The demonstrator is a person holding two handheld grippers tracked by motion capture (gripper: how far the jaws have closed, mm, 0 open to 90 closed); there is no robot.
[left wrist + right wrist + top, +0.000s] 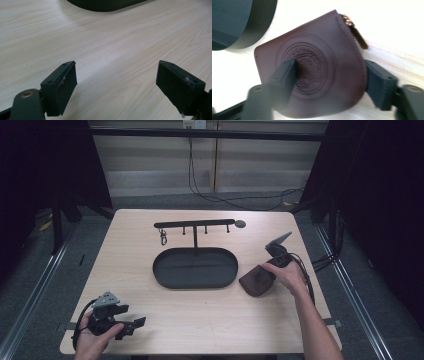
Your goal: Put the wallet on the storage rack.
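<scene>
A lab or recording studio is suggested rather than a home. A pale wood-grain table (210, 320) is set alone on a grey carpeted floor (375, 285), and black curtains (380, 180) are hung at 9 and 3 o'clock. Metal rails (30, 285) are laid along the floor on both sides of the table. At 12 o'clock a plain panelled wall (150, 165) is seen under a dark crossbar (210, 134), with a socket (194, 124) at the top edge and black cables (235, 200) run down from it and across the floor. A sensor-fitted gripper is held in each hand (290, 275).
</scene>
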